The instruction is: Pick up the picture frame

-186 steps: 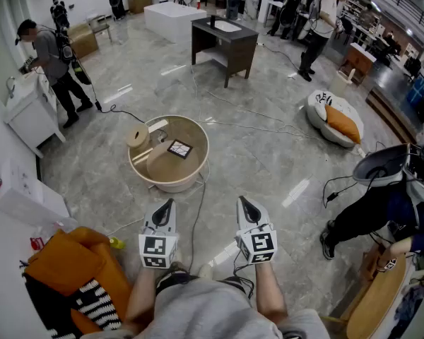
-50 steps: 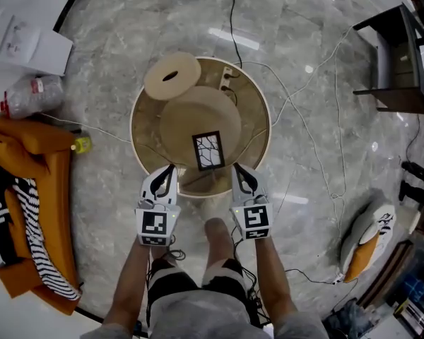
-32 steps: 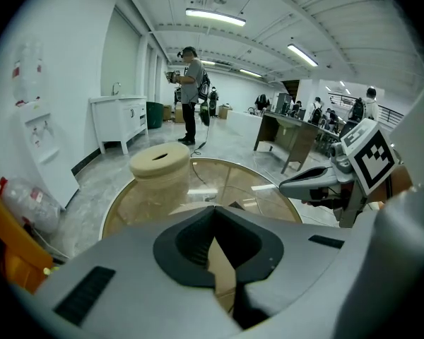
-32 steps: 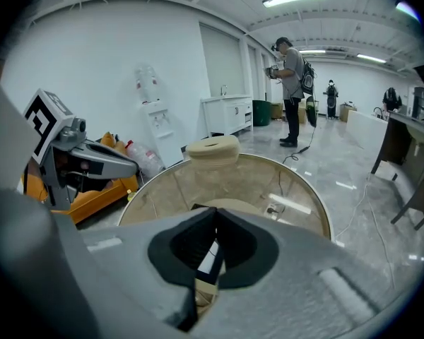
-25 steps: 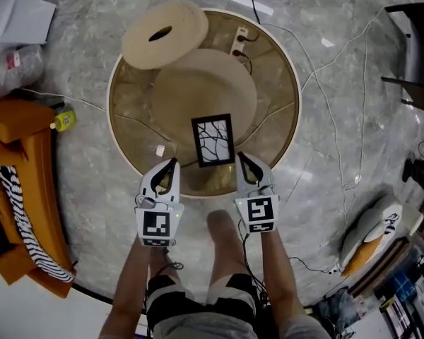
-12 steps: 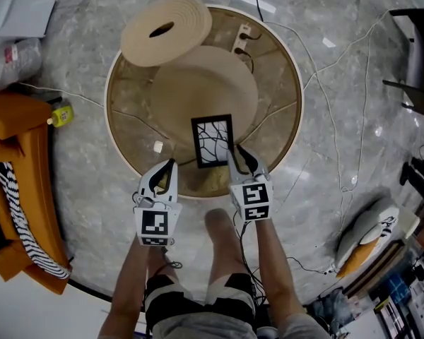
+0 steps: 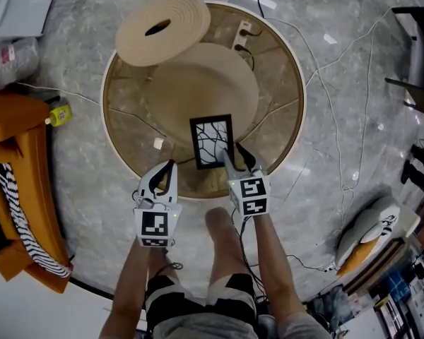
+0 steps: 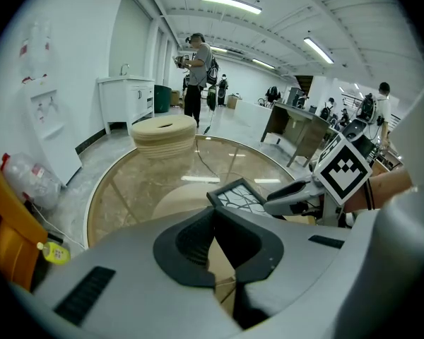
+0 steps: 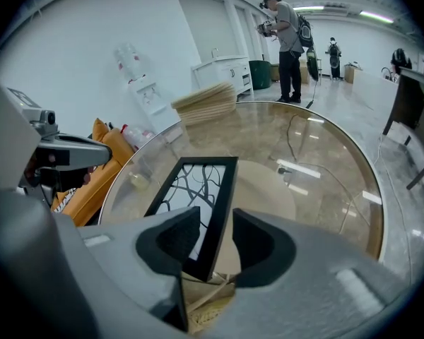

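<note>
Jaws of left gripper (image 7: 169, 165) together, nothing between; it hangs over near rim of round glass-topped table (image 7: 291, 83), left of target. Black rectangular picture frame with branch print (image 7: 212, 141) lies on glass toward table's near side, long axis running away from person. Right gripper (image 7: 234, 154) is nearer one: jaws opening, spread wide, frame's near right edge between pads, no press visible. Next need, likely: close across that right border.

Picture frame (image 7: 212, 141) on round glass table (image 7: 277, 96)
</note>
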A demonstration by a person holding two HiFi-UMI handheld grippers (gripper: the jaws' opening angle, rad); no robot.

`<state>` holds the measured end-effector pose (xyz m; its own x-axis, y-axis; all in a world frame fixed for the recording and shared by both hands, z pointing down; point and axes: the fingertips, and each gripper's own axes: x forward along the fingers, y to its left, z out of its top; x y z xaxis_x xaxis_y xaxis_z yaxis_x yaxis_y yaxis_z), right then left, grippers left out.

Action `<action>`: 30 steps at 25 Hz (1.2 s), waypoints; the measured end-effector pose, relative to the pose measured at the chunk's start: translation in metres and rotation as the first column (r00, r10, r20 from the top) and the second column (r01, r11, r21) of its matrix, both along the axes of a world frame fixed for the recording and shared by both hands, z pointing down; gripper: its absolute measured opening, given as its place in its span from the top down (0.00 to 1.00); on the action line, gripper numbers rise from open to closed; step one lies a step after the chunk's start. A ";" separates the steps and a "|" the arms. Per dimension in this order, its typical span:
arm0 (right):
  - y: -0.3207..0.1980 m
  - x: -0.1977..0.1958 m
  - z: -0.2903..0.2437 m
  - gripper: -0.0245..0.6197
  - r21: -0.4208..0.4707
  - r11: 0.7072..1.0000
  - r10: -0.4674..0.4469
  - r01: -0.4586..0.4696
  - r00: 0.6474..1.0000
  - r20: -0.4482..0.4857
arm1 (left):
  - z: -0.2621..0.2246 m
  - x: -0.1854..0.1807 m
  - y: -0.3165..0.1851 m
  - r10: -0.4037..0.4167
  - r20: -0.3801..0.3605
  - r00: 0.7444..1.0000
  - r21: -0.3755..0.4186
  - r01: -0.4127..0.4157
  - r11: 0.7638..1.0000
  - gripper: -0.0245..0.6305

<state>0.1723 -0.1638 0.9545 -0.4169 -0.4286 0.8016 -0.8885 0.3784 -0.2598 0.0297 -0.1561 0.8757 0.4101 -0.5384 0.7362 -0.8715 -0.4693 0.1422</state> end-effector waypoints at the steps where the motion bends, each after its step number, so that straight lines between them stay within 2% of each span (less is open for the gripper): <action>1: 0.001 0.000 0.003 0.74 -0.005 1.000 -0.003 0.003 1.000 0.001 | 0.000 0.000 0.000 -0.001 0.000 1.000 -0.001 0.001 1.000 0.94; 12: 0.000 -0.004 0.006 0.74 -0.028 0.999 -0.017 0.017 1.000 -0.007 | 0.005 -0.001 0.004 -0.010 0.003 1.000 -0.010 0.010 1.000 0.94; 17: 0.001 -0.005 0.008 0.78 -0.051 0.999 0.015 -0.015 1.000 -0.001 | 0.005 0.000 0.004 -0.007 0.005 1.000 -0.010 0.007 1.000 0.94; 18: 0.002 -0.003 0.009 0.83 -0.058 0.998 0.022 -0.022 1.000 -0.004 | 0.005 0.001 0.003 -0.008 0.004 1.000 -0.009 0.008 1.000 0.94; 21: 0.002 0.000 0.010 0.84 -0.071 0.997 0.041 -0.042 0.999 -0.004 | 0.004 0.002 0.003 -0.009 0.002 1.000 -0.006 0.009 1.000 0.94; 30: -0.004 0.003 0.005 0.86 -0.043 0.997 0.065 -0.066 0.998 -0.005 | 0.000 0.000 0.001 -0.011 0.005 1.000 -0.003 0.011 1.000 0.94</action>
<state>0.1751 -0.1676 0.9592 -0.3861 -0.4201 0.8212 -0.9119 0.3079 -0.2713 0.0299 -0.1554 0.8752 0.4008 -0.5405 0.7398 -0.8772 -0.4593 0.1397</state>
